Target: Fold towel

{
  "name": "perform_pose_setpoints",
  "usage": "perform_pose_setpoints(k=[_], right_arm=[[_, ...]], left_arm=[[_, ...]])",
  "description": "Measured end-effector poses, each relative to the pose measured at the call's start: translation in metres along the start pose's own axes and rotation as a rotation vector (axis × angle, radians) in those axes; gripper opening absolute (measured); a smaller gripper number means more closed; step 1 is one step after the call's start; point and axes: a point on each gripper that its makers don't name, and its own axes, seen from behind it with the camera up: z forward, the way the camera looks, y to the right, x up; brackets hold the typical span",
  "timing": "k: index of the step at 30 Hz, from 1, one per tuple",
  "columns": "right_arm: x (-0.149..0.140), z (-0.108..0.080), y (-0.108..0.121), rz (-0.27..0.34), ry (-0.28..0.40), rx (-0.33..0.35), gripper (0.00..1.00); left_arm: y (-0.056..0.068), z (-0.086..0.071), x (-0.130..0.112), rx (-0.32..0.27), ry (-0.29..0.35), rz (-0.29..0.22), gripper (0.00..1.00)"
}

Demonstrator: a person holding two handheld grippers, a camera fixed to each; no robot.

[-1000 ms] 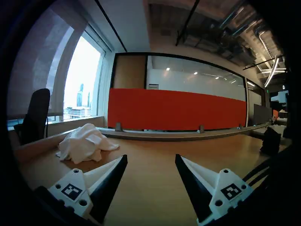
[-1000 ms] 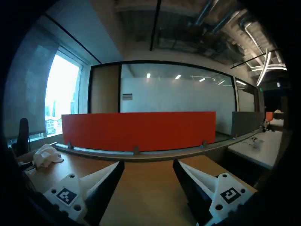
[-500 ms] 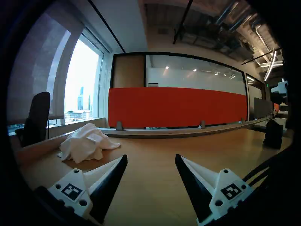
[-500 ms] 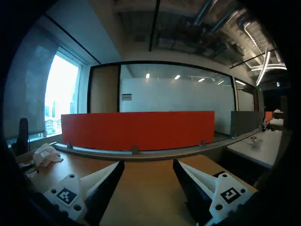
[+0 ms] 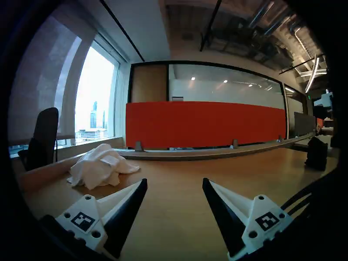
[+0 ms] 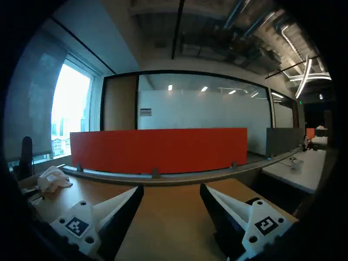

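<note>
Towel (image 5: pixel 101 166), white and crumpled in a heap, lies on the wooden table (image 5: pixel 174 226) near its far left corner. Left gripper (image 5: pixel 174 180), released with fingers spread, hovers low over the table, the towel ahead to its left and apart from it. Right gripper (image 6: pixel 171 187) is likewise released, well apart from the towel. An orange partition (image 5: pixel 204 124) runs along the table's far edge; a black chair (image 5: pixel 41 139) stands beyond the left edge.

The towel (image 5: pixel 101 166) is white, the table (image 5: pixel 178 209) brown wood, the partition (image 5: pixel 204 124) orange-red, the left gripper (image 5: pixel 174 182) and right gripper (image 6: pixel 171 188) white-and-black with chequered tags.
</note>
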Motion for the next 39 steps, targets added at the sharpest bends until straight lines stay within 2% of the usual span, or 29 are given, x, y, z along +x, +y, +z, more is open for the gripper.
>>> perform_pose_setpoints(k=[12, 19, 30, 39], right_arm=[[-0.001, 0.001, 0.013, -0.032, 0.018, -0.017, 1.00], [-0.010, 0.004, 0.024, -0.028, 0.031, -0.011, 1.00], [-0.058, 0.011, 0.031, -0.018, 0.020, 0.019, 1.00], [-0.096, 0.014, 0.024, 0.000, 0.014, 0.036, 1.00]], left_arm=[[0.000, -0.001, 0.000, 0.000, 0.001, 0.000, 0.96], [-0.001, -0.001, 0.000, -0.001, 0.000, 0.000, 0.96], [0.000, 0.000, 0.000, -0.001, 0.000, 0.000, 0.96], [0.000, 0.000, -0.001, -0.001, 0.000, 0.000, 0.96]])
